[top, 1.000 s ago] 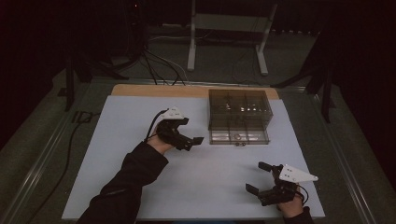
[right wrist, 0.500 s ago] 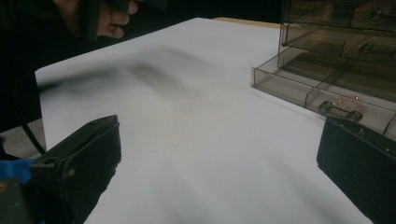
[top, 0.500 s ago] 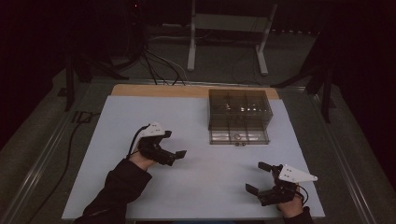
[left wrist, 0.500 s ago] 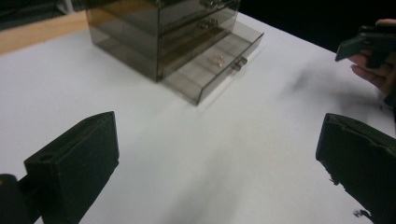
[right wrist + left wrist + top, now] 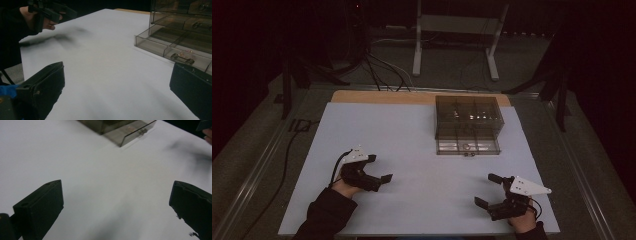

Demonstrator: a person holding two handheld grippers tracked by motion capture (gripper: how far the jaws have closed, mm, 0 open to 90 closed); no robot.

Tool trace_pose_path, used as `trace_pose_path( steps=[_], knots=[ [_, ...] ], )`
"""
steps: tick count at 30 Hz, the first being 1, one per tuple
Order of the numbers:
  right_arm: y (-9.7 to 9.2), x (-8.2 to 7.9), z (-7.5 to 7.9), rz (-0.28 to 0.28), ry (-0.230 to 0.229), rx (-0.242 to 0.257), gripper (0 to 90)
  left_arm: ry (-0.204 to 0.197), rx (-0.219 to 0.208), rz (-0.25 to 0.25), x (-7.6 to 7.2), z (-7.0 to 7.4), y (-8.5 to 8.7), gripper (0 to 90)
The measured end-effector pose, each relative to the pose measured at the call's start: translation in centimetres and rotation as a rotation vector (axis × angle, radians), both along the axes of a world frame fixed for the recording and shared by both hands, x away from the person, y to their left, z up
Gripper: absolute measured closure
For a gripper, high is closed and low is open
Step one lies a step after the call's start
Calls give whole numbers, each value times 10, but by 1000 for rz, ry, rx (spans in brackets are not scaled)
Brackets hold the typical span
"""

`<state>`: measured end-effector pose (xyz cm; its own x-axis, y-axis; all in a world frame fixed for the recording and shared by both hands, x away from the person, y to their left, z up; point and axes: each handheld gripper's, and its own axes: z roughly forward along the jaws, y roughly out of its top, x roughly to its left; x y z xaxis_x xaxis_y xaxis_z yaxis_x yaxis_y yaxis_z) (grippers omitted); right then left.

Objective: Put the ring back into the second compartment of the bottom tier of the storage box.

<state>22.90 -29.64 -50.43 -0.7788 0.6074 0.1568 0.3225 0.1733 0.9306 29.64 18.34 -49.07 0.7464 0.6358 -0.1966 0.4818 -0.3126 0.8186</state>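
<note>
drawer box (image 5: pixel 468 125): smoky clear plastic | bottom drawer pulled out | table (image 5: pixel 412 150)

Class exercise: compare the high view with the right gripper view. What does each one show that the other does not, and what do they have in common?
High view alone: the whole white table with its wooden back edge, floor cables, a metal stand, and the right gripper seen from outside, jaws apart.

Right gripper view alone: a close look at the bottom drawer pulled out of the unit, with its small handle.

Both: the smoky clear drawer unit and the left gripper, held over the table.
</note>
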Motion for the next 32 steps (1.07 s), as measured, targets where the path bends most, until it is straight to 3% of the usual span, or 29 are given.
trace_pose_path(
  steps=[3, 9, 11, 17, 21, 32],
  knots=[
    [0, 0, 0, 0, 1, 0, 0, -6, 32, 25, -5, -5, 8, 6],
    [0, 0, 0, -1, 1, -1, 0, 18, 47, 62, -16, -13, 24, 6],
    [0, 0, 0, 0, 4, -1, 0, 15, 62, 73, -18, -14, 28, 6],
    [0, 0, 0, -3, 3, 0, 0, 10, 53, 104, -30, -14, 37, 6],
    [0, 1, 0, -1, 5, -4, 0, 10, 81, 120, -38, -17, 42, 6],
    [0, 1, -1, 0, 3, -5, 0, 14, 36, 141, -43, -22, 53, 6]
  ],
)
